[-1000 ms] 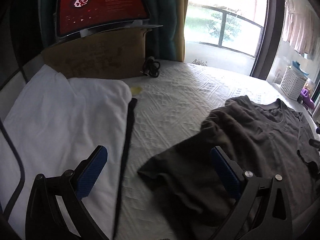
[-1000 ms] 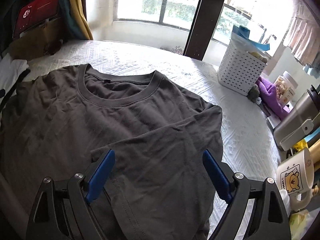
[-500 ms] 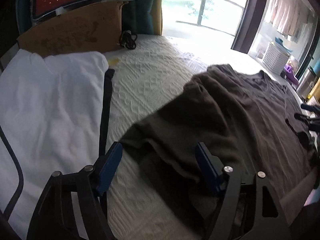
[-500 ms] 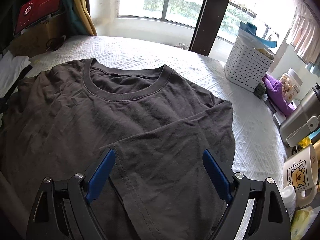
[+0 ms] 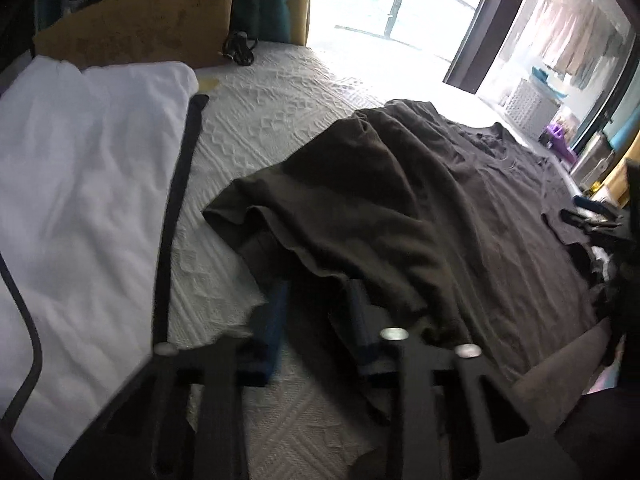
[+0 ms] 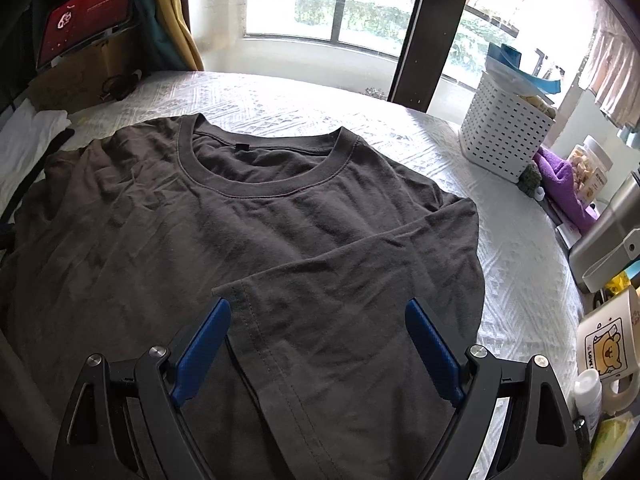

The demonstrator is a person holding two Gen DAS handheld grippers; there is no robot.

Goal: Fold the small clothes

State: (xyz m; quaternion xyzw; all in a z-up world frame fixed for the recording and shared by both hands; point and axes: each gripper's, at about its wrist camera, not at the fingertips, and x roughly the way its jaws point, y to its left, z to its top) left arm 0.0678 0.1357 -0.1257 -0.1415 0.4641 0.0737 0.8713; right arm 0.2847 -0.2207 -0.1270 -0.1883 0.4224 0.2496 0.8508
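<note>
Sleeve fold underway: left hand-held gripper [image 5: 316,312] just closing on grey t-shirt [image 5: 400,200] left sleeve; right hand-held gripper [image 6: 318,344] open, hovering. Next: carry sleeve inward.

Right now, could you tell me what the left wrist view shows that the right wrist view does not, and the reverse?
Left wrist only: the left gripper, its jaws just closed on the dark T-shirt at its near left edge.

Right wrist only: the right gripper, open above the folded-in sleeve, and the bear mug.

Both: the T-shirt, the white garment, the white basket and the white bedcover.
</note>
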